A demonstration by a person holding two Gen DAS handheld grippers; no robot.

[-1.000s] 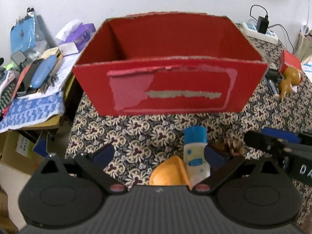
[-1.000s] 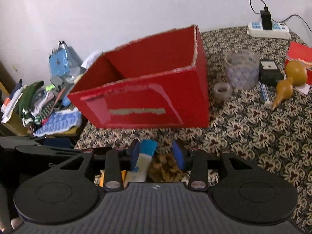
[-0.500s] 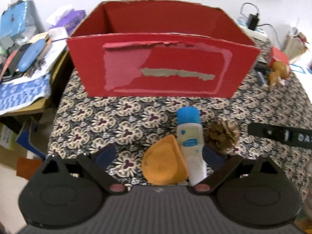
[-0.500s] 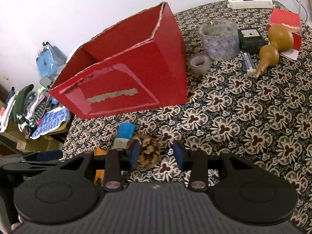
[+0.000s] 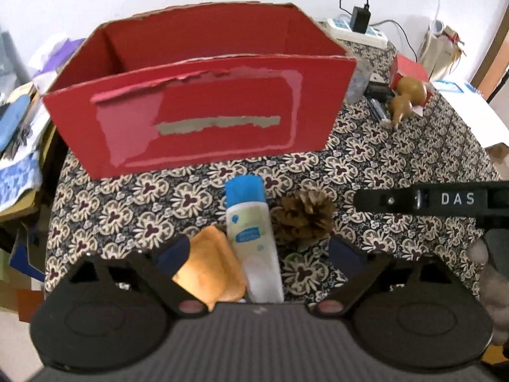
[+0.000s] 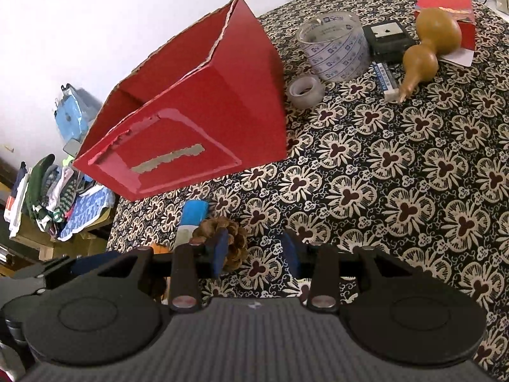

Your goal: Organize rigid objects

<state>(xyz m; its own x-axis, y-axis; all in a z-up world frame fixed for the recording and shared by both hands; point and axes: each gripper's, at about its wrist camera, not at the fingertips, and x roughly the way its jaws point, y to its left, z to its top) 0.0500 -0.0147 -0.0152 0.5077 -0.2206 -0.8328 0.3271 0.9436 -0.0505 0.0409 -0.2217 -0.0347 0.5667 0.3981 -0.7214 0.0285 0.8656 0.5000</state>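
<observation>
My left gripper (image 5: pixel 259 254) jaws wide apart over white plastic bottle with blue cap (image 5: pixel 251 232) and orange pouch (image 5: pixel 211 269); my right gripper (image 6: pixel 254 250) apart, empty, brown pine cone (image 6: pixel 230 238) beside left pad; open red cardboard box (image 5: pixel 197 117) behind on patterned tablecloth (image 6: pixel 397 175)

Bottle (image 5: pixel 251 238) base, orange piece (image 5: pixel 211 269) lower edge hidden behind left tool body.

Both pictures are lit by bright, soft light, a shiny glare is seen on the red box (image 5: pixel 203 111), straight lines are bent near the dark rounded corners, and the left wrist picture is blurred a little.
</observation>
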